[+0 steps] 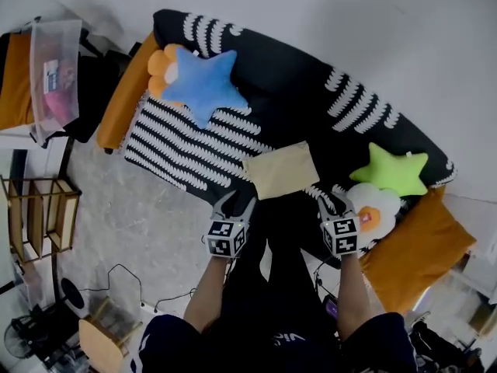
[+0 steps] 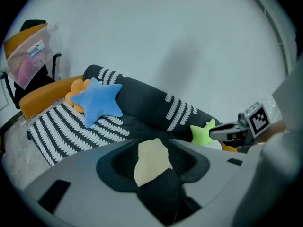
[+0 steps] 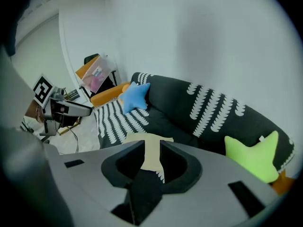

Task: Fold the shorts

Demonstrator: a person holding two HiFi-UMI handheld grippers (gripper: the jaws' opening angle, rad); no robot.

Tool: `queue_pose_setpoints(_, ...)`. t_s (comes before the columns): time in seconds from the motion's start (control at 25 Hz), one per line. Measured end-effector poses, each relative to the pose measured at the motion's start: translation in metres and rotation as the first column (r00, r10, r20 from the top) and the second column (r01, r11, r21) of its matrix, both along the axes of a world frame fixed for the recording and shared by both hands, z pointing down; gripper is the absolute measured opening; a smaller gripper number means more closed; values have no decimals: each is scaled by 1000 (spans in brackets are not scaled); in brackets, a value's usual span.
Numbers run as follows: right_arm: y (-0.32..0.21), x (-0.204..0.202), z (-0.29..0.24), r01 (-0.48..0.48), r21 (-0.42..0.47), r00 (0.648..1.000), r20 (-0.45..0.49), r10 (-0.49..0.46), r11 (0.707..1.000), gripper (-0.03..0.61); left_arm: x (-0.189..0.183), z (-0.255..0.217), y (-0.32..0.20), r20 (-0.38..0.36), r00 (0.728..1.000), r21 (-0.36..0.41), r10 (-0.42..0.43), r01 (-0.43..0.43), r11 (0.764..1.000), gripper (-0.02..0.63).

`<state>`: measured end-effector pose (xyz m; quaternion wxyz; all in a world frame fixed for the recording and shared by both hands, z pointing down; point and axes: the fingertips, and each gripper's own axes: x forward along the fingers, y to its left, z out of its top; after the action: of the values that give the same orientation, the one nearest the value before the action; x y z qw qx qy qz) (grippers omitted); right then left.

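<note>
The pale yellow shorts (image 1: 281, 169) lie folded into a small rectangle on the seat of the black sofa (image 1: 311, 92), near its front edge. Both grippers hover above the sofa's front, apart from the cloth. My left gripper (image 1: 237, 200) is at the rectangle's lower left, its jaws apart and holding nothing. My right gripper (image 1: 332, 198) is at the lower right, with a narrow gap between its jaws and nothing in them. The shorts (image 2: 151, 162) show far off between the jaws in the left gripper view. The right gripper view also shows the shorts (image 3: 152, 148) through its gap.
A blue star cushion (image 1: 203, 82) lies on the striped throw (image 1: 167, 142). A green star cushion (image 1: 392, 169) and a fried-egg cushion (image 1: 374, 208) lie at the right. Orange cushions (image 1: 415, 251) sit at both sofa ends. A plastic box (image 1: 54, 72) and a wooden rack (image 1: 43, 216) stand left.
</note>
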<state>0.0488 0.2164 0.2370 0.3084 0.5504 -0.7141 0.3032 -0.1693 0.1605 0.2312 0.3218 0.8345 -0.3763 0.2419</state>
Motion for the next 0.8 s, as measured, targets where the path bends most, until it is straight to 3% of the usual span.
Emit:
queue_pose_setpoints(0.44,7,-32,-84,-77,151,997,-8,80,985,106,-21,-76,-2,-3,998,164,70,-69,984,194)
queue_pose_setpoints(0.64,3,-41,-135,-82,279,995,-31,95,957,110,-26,-122,-11,-20,996,267,90,-82,960,195)
queue_pose_setpoints(0.8,1,-46,-173,-63,370,995,-48,87,927,153,-26,-156,-16,-40,993,342,107,-87,936,195)
